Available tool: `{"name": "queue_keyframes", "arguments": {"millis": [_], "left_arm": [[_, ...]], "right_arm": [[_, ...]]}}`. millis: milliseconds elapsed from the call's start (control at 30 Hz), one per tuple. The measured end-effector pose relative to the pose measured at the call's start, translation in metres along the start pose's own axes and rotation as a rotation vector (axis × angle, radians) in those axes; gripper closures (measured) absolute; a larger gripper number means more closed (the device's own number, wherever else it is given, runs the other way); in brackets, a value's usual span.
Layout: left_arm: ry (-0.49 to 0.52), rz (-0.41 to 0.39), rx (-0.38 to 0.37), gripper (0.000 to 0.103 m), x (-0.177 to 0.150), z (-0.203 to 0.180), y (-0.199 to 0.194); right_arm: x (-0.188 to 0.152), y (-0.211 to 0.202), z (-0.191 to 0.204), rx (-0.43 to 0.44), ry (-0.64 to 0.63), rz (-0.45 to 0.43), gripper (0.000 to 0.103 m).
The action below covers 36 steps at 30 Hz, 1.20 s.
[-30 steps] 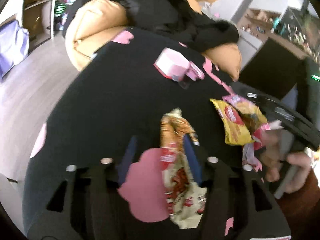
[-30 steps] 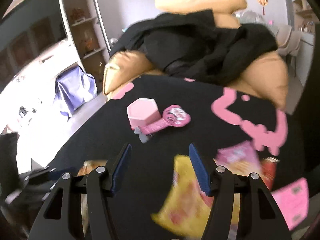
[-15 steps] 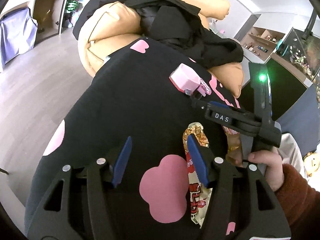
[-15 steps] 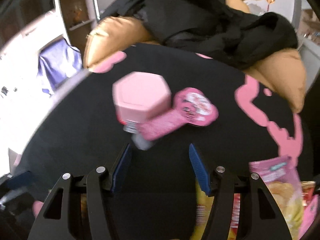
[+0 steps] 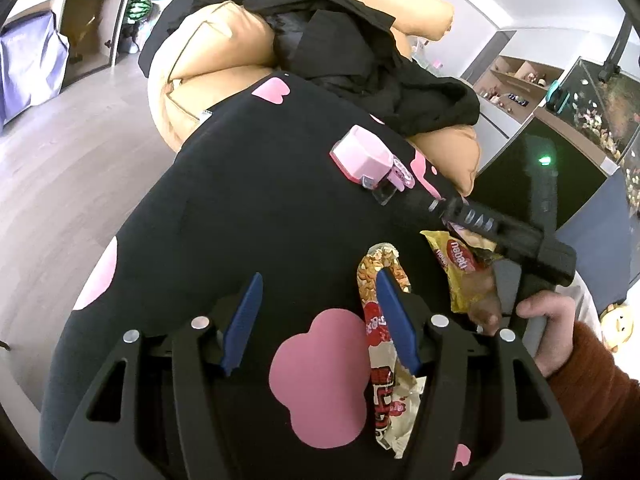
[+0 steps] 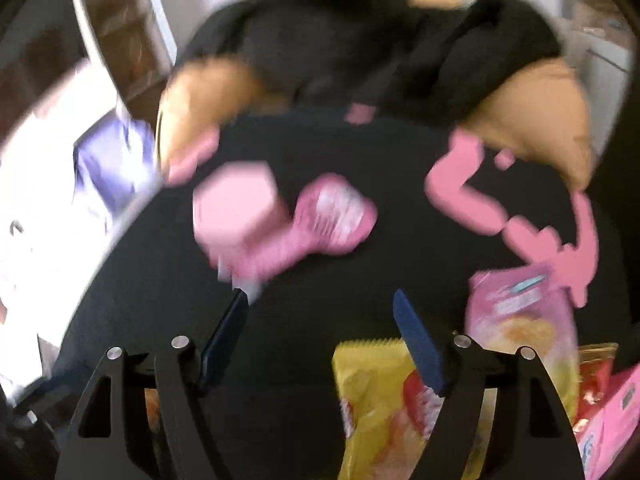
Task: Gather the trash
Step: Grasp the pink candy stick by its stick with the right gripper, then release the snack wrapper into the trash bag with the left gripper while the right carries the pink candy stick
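Two grippers open | right gripper (image 6: 320,300) nearing pink box (image 6: 236,204)

- We see the box (image 5: 362,154) lying on the cloth (image 5: 240,208), far side, with the armchair (image 5: 208,64) behind it.
- We find the long wrapper (image 5: 378,320) nearer, the chip packet (image 5: 456,268) just to its right.
- Clothing (image 5: 360,56) lies heaped on the armchair.

Bare black tablecloth (image 5: 248,208) lay free toward the table's left edge; snack wrappers (image 6: 376,404) crowded its right side, pink box (image 5: 362,156) beyond.
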<state>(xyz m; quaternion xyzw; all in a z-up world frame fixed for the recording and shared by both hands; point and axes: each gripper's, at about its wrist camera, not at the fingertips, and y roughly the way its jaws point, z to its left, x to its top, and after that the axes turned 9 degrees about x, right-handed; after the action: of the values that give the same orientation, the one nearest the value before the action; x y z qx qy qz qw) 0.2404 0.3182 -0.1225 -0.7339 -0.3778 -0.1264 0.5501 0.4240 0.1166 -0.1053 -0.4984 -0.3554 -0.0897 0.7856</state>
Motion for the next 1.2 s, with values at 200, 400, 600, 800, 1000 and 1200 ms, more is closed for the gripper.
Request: {"name": "queue_keyframes", "arguments": {"millis": [200, 400, 600, 800, 1000, 1200], "left_arm": [[0.008, 0.007, -0.016, 0.046, -0.001, -0.001, 0.002], [-0.005, 0.015, -0.025, 0.045, -0.001, 0.001, 0.004], [-0.003, 0.013, -0.025, 0.044, -0.003, 0.000, 0.003], [0.014, 0.009, 0.002, 0.044, -0.004, -0.006, 0.001], [0.034, 0.054, -0.026, 0.044, -0.010, -0.024, 0.005], [0.089, 0.077, 0.018, 0.059, -0.013, -0.049, 0.013]], "right_arm": [[0.028, 0.025, -0.006, -0.037, 0.040, 0.007, 0.032], [0.039, 0.057, -0.012, -0.053, 0.045, 0.056, 0.032], [0.038, 0.042, -0.005, -0.046, -0.018, 0.041, 0.060], [0.027, -0.015, 0.010, -0.003, -0.077, -0.010, 0.060], [-0.001, -0.076, 0.011, 0.002, -0.127, -0.045, 0.060], [-0.044, -0.124, -0.003, -0.021, -0.153, -0.051, 0.060]]}}
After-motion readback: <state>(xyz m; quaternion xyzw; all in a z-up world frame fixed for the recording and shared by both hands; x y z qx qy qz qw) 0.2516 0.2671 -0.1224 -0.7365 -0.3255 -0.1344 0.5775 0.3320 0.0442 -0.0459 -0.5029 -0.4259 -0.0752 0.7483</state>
